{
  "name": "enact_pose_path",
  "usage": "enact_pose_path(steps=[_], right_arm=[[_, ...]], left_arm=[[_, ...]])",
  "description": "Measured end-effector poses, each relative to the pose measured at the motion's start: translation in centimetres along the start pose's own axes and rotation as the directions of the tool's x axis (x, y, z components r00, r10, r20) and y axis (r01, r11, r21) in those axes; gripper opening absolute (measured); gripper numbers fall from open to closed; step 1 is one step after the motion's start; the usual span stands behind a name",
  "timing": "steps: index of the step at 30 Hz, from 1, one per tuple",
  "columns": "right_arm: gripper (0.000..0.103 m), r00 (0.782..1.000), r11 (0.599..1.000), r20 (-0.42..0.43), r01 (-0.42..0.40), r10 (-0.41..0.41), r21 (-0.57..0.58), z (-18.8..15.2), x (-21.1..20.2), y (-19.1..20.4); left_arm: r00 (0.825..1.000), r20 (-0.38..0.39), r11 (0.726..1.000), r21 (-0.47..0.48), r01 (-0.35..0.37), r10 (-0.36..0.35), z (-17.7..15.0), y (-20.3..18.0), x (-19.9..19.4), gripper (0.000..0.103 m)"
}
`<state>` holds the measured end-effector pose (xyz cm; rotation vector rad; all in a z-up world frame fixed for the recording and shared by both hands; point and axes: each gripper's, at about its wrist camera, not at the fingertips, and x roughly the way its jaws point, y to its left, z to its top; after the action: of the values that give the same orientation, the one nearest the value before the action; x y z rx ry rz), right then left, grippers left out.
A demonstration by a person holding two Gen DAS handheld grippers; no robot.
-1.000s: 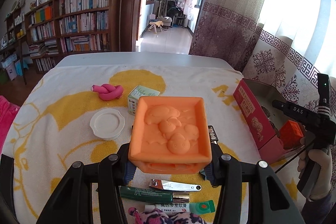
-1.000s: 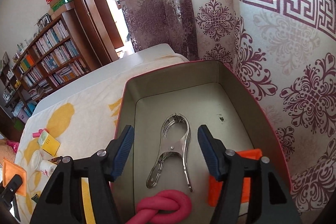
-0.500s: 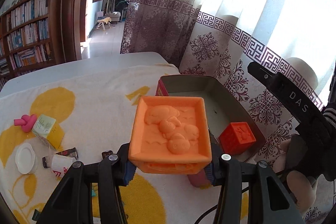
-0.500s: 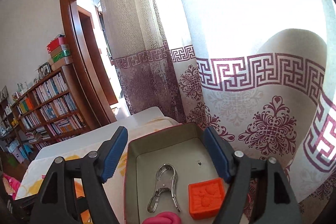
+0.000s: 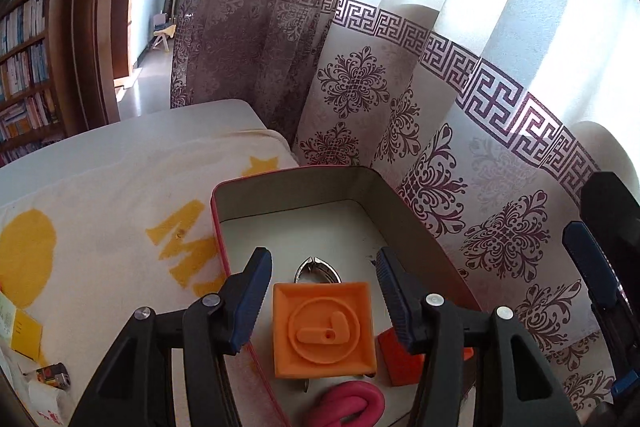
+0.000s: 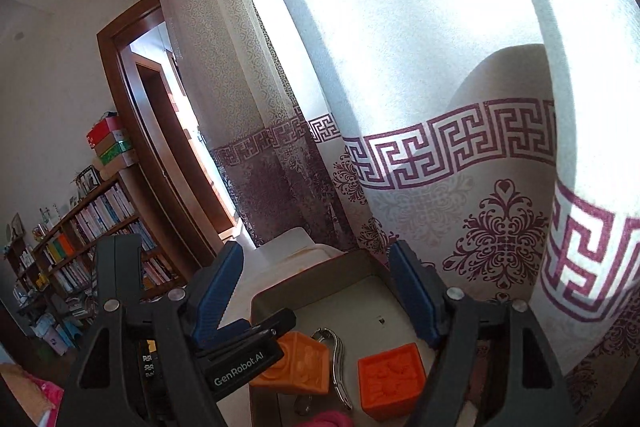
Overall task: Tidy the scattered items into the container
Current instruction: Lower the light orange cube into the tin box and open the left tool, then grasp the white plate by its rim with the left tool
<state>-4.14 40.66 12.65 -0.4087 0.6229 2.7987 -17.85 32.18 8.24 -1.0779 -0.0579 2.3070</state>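
The left gripper (image 5: 322, 301) stands spread above the red-rimmed tin box (image 5: 280, 183), its blue pads on either side of the light orange square block (image 5: 324, 331) without touching it. The block lies inside the box on the metal pliers (image 5: 318, 269), its square face up, showing a raised ring with an L-shaped bar in it; the pliers' long axis runs toward the box's far wall, jaws tip pointing that way. Just right of the block, also in the box, sits a darker orange cube (image 6: 391, 379) with a relief pattern on top, and nearer the camera than the block lies a pink knotted rope (image 5: 352, 403).

The right gripper (image 6: 316, 297) is held open and empty above the box's near end. In its view the left gripper's body carries the words "GenRobot.AI".

Left of the box, on the white and yellow towel (image 5: 100, 211), the printed yellow letters cannot be fully read.
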Motion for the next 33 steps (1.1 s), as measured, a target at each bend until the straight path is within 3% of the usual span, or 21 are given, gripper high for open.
enact_pose_path(steps=[9,16,17,18,20,26,33], right_arm=[[0.08,1.0,1.0,-0.011,0.009,-0.009,0.0,-0.5,0.5,0.1],[0.08,0.999,0.998,-0.053,0.003,-0.007,-0.063,-1.8,1.7,1.6],[0.08,0.998,0.997,-0.058,0.0,-0.004,-0.074,-2.0,1.8,1.9],[0.08,0.998,0.997,-0.061,-0.005,0.0,-0.082,-2.2,1.9,2.1],[0.08,0.998,0.995,-0.067,-0.02,0.014,-0.1,-2.6,1.9,2.6],[0.08,0.988,0.974,-0.108,-0.133,0.114,-0.183,-4.3,1.8,5.4],[0.081,0.965,0.909,-0.183,-0.24,0.186,-0.34,-8.1,1.7,9.5]], left_arm=[[0.998,-0.004,0.995,-0.075,-0.071,0.07,-1.0,3.8,-2.1,0.056],[0.993,0.022,0.982,-0.148,-0.114,0.119,-3.2,7.6,-6.8,0.056],[0.991,0.032,0.98,-0.158,-0.123,0.13,-3.6,8.3,-7.7,0.06],[0.988,0.045,0.976,-0.17,-0.136,0.146,-3.9,8.9,-8.7,0.072],[0.977,0.087,0.966,-0.192,-0.175,0.195,-4.7,10.3,-11.0,0.084],[0.932,0.127,0.915,-0.275,-0.295,0.339,-7.6,15.6,-16.3,0.084],[0.921,0.062,0.857,-0.392,-0.333,0.386,-11.5,20.8,-17.3,0.084]])
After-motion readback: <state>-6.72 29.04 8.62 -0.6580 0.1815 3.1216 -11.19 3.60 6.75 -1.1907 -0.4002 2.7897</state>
